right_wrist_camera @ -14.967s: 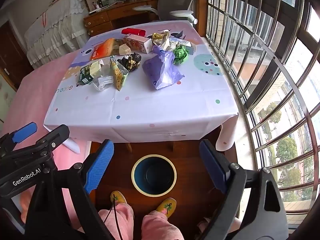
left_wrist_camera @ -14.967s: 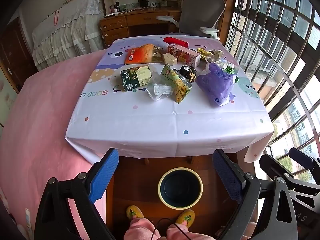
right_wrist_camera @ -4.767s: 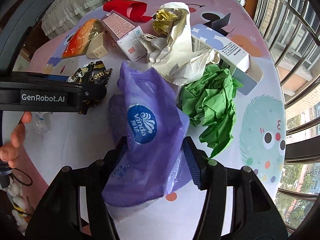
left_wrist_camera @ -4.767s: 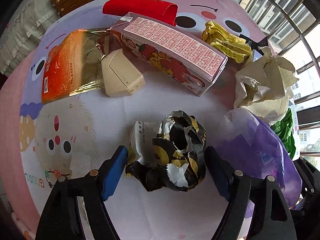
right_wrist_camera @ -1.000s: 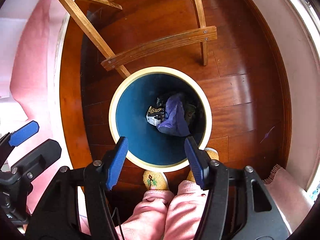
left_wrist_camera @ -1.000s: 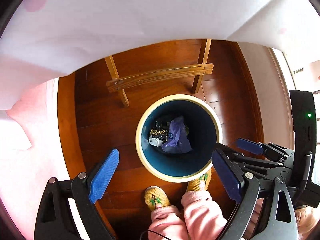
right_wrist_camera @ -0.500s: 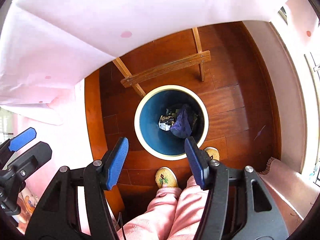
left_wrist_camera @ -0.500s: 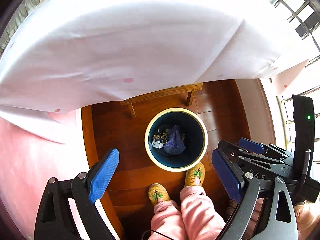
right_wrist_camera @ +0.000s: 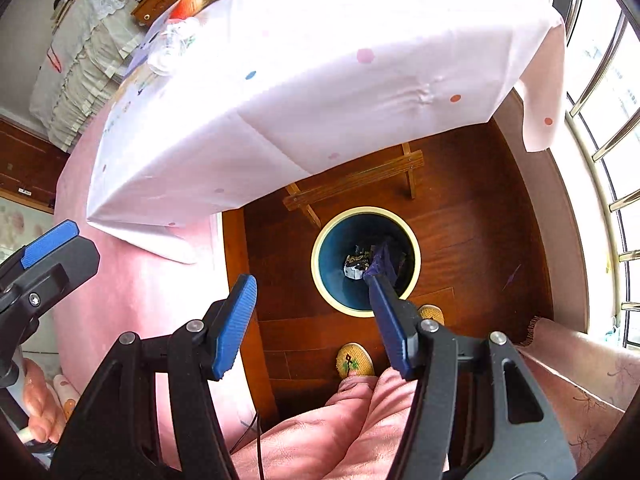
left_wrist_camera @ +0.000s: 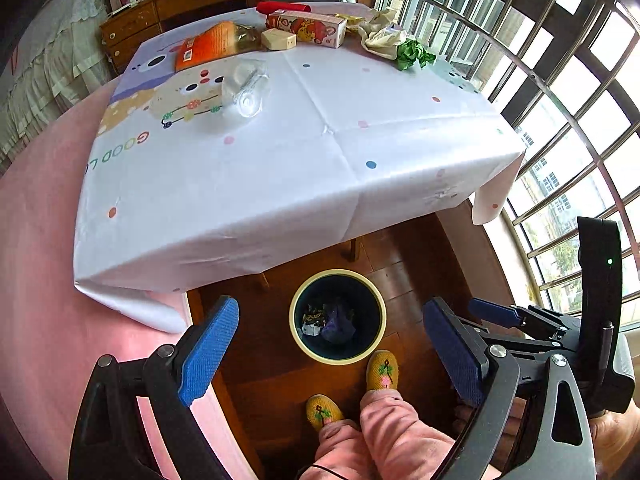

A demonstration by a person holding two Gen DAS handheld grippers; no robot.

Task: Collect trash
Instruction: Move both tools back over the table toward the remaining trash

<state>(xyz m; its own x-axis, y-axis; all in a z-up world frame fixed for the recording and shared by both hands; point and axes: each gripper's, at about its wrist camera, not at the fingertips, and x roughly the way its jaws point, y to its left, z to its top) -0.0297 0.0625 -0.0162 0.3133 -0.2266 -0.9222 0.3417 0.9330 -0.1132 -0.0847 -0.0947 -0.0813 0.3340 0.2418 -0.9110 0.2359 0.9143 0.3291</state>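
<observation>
While both grippers hang empty with jaws wide apart, the white spotted tablecloth (left_wrist_camera: 280,152) fills the view again, after only its underside showed. Below its edge, on the wood floor, stands the round cream-rimmed bin (left_wrist_camera: 294,322), holding a purple bag (left_wrist_camera: 334,322) and crumpled foil wrapper (left_wrist_camera: 312,316). Left gripper (left_wrist_camera: 332,344) and right gripper (right_wrist_camera: 312,308) hover above it.

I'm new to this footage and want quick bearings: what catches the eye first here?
The white tablecloth fills the view, with trash at its far end: an orange packet, a carton and green paper. On the wood floor below, by yellow slippers, stands a bin holding a purple bag. Both grippers hang open.
</observation>
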